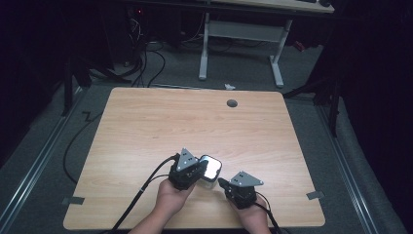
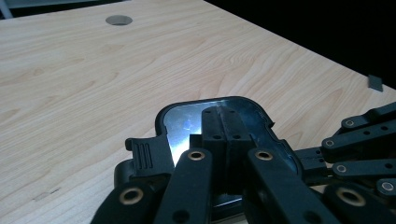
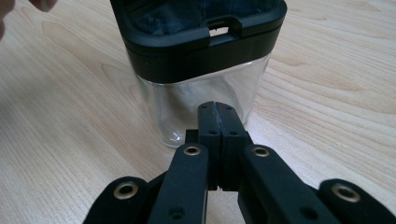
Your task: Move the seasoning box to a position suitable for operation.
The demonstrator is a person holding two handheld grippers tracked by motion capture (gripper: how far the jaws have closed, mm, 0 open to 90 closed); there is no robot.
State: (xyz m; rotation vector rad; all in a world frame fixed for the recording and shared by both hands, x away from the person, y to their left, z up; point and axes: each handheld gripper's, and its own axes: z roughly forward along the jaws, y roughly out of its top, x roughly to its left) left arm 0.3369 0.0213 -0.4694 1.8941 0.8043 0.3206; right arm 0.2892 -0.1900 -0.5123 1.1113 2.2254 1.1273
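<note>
Your hands: two were in the high view at the table's near edge, one on each gripper.
Right gripper (image 1: 223, 183): you held it low beside the jar, pointing at the clear wall; its jaws were pressed together with nothing between them, so it looked parked, perhaps ready to steady the jar.
Left gripper (image 1: 203, 165): you held it over the jar's top, jaws likewise closed flat against each other and empty, their tips above the shiny lid panel; whether they touched it I could not tell.
Jar (image 3: 201, 84): one only, a clear square container with a black lid (image 2: 182, 126), standing upright on the table between your two grippers, near the front edge and a little right of centre.
Lid: seated on the jar, its side tab toward the left gripper; probably what you were working on.
Table (image 1: 160, 122): one wooden top, otherwise bare.
Cable hole (image 1: 232, 103): one grey round cap, well apart from the jar, near the far edge.
Beyond: one white-legged desk (image 1: 241, 34) on the floor.
</note>
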